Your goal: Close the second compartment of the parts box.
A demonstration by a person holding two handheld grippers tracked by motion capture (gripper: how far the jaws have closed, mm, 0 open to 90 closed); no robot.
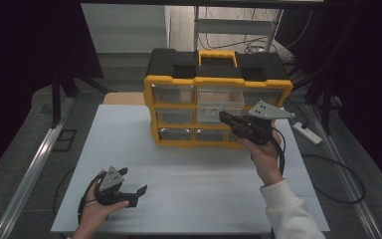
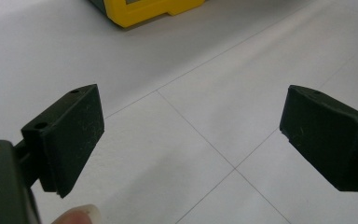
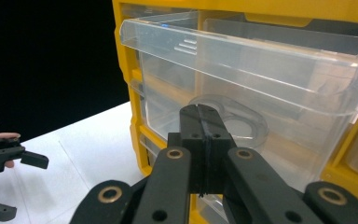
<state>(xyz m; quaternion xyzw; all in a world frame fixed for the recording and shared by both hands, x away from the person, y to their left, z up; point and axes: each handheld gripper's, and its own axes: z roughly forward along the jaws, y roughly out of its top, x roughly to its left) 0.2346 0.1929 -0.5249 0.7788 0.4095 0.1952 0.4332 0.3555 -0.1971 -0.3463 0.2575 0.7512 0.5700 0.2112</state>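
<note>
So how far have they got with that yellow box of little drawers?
Done: one clear plastic drawer of the yellow and black organiser already sticks out from its row. In hand: the right gripper, jaws shut on nothing, is at that drawer's front. The left gripper waits open over the white table. Left: whether it gets pushed shut or pulled further, I can't tell.

A lab or recording workspace is suggested: a white panelled counter is framed by aluminium rails and dark curtains, cables and a power strip are laid across grey carpet, and a stepladder is stood behind.
</note>
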